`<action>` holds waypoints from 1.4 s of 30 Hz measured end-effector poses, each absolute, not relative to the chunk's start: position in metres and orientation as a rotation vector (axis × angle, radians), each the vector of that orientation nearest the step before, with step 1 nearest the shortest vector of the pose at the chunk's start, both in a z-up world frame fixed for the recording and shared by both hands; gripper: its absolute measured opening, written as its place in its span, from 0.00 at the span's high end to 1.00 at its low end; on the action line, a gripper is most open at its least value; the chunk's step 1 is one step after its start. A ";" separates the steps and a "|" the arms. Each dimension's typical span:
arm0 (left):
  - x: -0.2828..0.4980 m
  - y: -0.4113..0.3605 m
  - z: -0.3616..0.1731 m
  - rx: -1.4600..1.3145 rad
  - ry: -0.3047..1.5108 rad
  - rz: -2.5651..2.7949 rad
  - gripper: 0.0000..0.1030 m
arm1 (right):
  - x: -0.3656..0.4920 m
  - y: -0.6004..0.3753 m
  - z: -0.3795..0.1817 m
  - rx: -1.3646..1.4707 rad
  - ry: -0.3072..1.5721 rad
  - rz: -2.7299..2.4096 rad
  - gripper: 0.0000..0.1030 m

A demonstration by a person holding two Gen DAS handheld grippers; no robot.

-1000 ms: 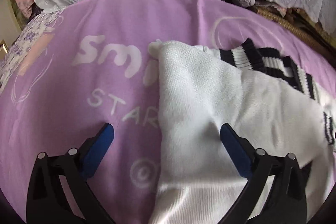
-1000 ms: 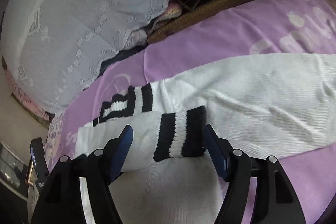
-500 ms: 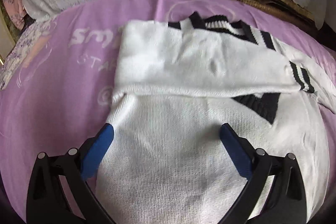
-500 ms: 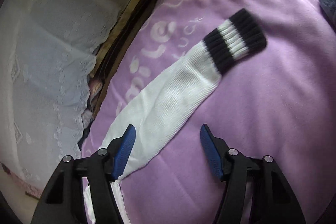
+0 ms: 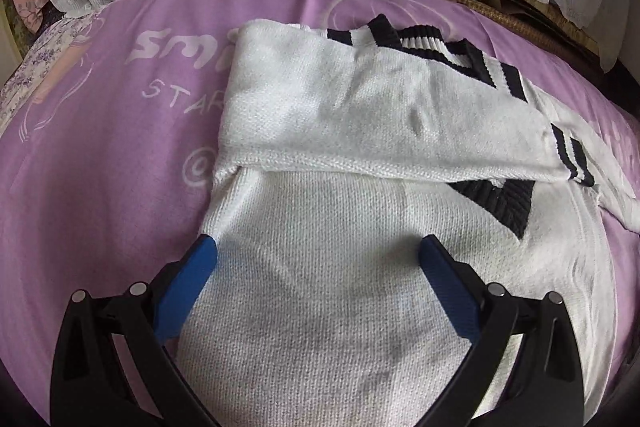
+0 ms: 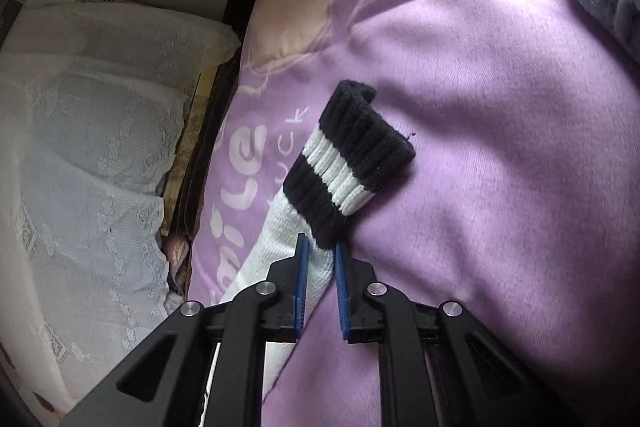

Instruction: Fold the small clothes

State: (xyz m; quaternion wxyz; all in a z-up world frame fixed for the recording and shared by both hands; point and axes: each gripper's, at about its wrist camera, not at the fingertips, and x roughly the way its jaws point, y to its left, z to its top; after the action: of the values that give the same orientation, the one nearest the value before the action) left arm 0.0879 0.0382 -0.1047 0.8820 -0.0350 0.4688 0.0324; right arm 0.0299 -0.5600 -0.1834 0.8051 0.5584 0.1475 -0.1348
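On the purple printed blanket [image 5: 100, 187] the small white knitted sweater with black-and-white striped ribbing [image 5: 320, 267] is lying face up, one sleeve already folded across its chest. The left gripper [image 5: 318, 251] is hovering over the sweater's body with its blue pads spread wide, gripping nothing. Off to the side, the right gripper [image 6: 320, 259] is closing its jaws on the other white sleeve [image 6: 280, 239], just below the black-and-white ribbed cuff [image 6: 352, 155], with the knit pinched between the pads.

The grip looks narrow and is taking only one edge of the sleeve, so the loose knit may slip out as it is being carried over. The cuff's end is already curling, and it may land doubled up. With nothing pinning the body, a pull on the sleeve could also drag the sweater and disturb the first fold.

The blanket's white print is partly covered: "smi" and "STAR" with a © mark beside the sweater, and "uck" near the cuff.
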 end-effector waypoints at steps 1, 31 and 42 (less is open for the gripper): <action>0.088 0.038 -0.105 -0.070 0.977 0.069 0.04 | 0.032 -0.561 -0.183 1.193 0.307 -0.289 0.85; 0.100 0.062 -0.042 0.084 0.876 0.105 0.04 | 0.043 -0.414 -0.050 0.610 0.268 0.014 0.90; 0.100 0.147 -0.057 -0.064 0.903 0.184 0.04 | 0.070 -0.300 -0.018 0.507 0.295 0.139 0.90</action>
State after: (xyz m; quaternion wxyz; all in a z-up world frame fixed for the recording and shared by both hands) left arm 0.1000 0.1472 -0.0569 0.8952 -0.0307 0.4357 0.0885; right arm 0.0699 -0.2995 -0.0176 0.9549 0.2498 0.1453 0.0685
